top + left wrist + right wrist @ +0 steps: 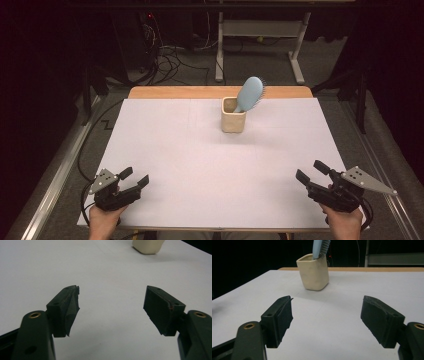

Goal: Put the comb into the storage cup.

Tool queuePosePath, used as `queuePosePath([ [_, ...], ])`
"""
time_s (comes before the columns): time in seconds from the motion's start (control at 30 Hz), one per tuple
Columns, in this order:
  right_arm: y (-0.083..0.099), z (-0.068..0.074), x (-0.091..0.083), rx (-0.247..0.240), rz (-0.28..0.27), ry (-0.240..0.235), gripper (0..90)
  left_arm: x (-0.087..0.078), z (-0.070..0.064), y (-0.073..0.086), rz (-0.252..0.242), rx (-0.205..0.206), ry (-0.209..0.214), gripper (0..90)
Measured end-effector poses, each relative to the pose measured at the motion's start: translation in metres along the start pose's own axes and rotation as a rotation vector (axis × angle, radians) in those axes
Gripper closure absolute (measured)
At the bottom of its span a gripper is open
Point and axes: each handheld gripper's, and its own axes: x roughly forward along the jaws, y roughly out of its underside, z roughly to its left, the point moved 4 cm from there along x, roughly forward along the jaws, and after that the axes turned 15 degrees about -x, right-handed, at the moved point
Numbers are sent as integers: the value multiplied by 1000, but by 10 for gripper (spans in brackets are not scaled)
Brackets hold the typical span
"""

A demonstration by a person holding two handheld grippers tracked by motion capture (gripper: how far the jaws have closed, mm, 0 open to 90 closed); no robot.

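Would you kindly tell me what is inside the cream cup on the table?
A light blue hairbrush stands in the cream cup, its bristled head leaning out over the rim. Its handle end is hidden by the cup wall.

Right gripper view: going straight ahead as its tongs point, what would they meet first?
Probably the cream squarish ceramic cup holding the light blue hairbrush; bare white table lies between, though depth is uncertain.

The left hand-held gripper sits low in the person's left hand, jaws spread wide with nothing between them. The right hand-held gripper, held by the right hand, likewise gapes wide, well apart from its partner.
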Motion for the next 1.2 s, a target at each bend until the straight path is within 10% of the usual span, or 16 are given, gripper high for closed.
queuePosePath([
  [1.2,36,-7,6,6,64,54,255,0,0,0,2,-5,6,291],
])
